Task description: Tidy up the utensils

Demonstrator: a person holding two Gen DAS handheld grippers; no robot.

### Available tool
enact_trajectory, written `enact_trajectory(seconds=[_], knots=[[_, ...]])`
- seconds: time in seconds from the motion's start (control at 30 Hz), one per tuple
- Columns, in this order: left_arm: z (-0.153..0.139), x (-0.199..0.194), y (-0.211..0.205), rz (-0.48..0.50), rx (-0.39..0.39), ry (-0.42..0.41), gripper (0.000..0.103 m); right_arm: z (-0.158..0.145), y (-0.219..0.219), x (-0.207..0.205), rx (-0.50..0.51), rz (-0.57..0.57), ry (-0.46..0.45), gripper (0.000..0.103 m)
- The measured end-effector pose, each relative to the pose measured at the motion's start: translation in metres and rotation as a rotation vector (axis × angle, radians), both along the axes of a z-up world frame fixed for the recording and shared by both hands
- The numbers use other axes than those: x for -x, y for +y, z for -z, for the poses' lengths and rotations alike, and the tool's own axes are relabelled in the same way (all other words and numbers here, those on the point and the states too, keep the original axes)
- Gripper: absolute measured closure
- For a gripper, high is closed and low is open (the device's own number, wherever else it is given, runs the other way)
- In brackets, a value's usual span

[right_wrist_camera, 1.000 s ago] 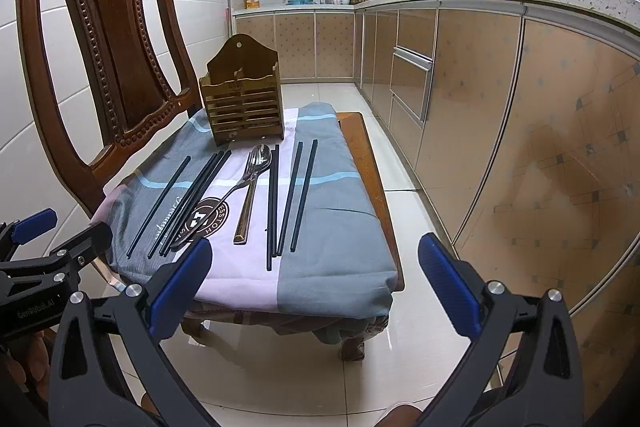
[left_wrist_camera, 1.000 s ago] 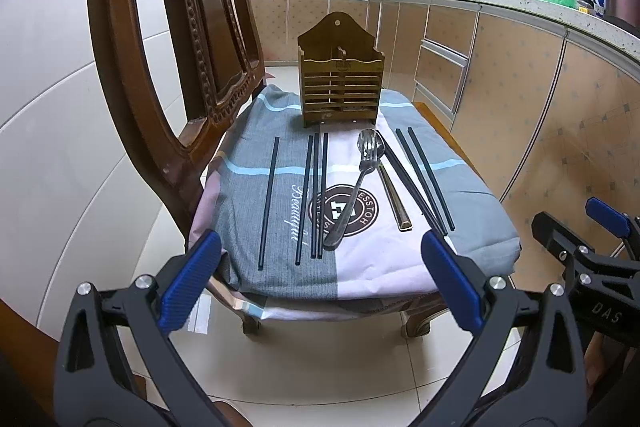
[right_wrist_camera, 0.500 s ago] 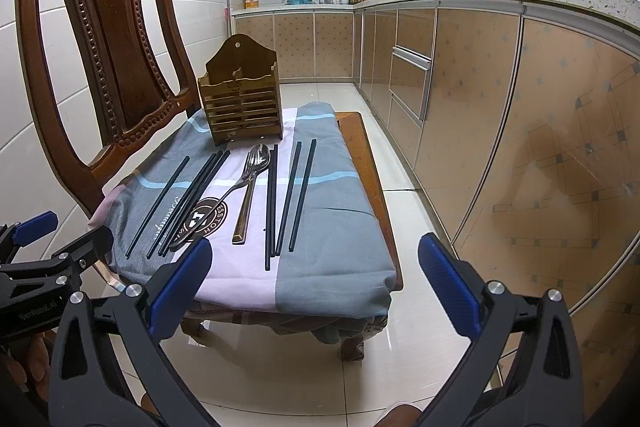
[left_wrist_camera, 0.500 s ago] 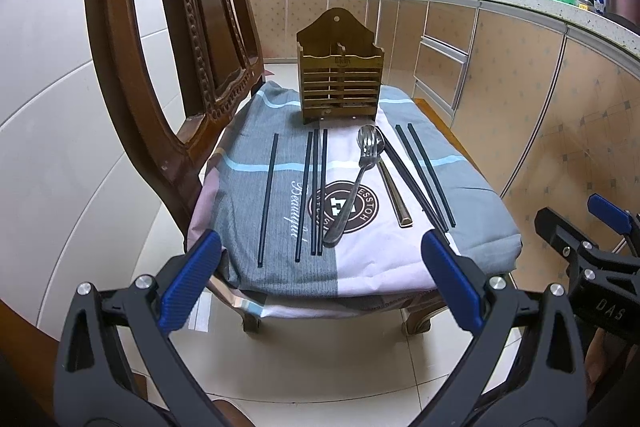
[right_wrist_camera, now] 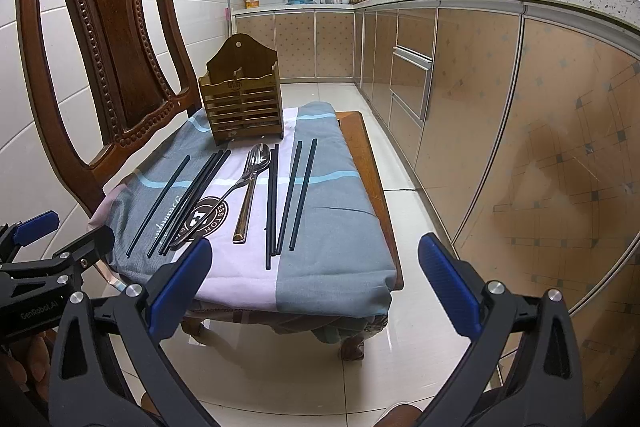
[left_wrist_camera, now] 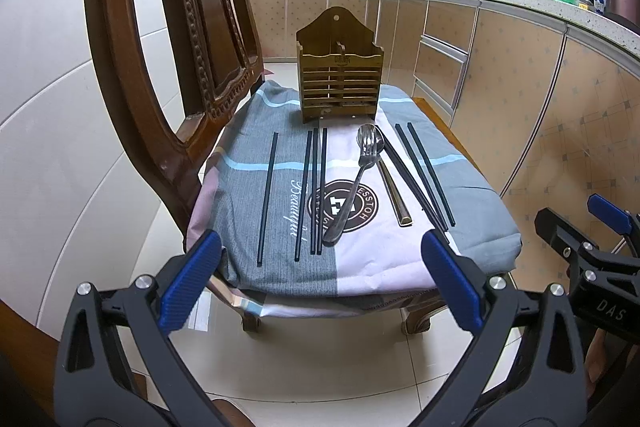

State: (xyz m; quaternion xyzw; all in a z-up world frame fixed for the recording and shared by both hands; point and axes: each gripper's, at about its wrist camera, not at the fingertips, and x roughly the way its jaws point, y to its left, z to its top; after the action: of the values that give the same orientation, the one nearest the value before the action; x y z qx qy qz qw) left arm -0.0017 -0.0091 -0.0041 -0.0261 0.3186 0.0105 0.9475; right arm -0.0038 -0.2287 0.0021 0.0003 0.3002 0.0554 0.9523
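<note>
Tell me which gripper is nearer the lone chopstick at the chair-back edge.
Left, as far as the views show. The left gripper hangs before the seat's front edge with the lone chopstick just ahead-left. The right gripper sits further right, toward the cabinets.

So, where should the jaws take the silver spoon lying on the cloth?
On the bare middle of the silver spoon's handle, from above, jaws astride it. It lies flat on the grey-and-pink cloth, slanted. Its bowl end overlaps the gold-handled utensil near the brown wooden holder, and its tip nears the black chopsticks.
</note>
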Motion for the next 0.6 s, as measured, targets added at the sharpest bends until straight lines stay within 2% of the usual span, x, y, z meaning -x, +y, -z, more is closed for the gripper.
enact_trajectory(seconds=[0.6], knots=[[0.0018, 0.001, -0.0017, 0.003, -0.002, 0.003, 0.004, -0.0009, 0.0, 0.0005, -0.001, 0.0, 0.0, 0.002]])
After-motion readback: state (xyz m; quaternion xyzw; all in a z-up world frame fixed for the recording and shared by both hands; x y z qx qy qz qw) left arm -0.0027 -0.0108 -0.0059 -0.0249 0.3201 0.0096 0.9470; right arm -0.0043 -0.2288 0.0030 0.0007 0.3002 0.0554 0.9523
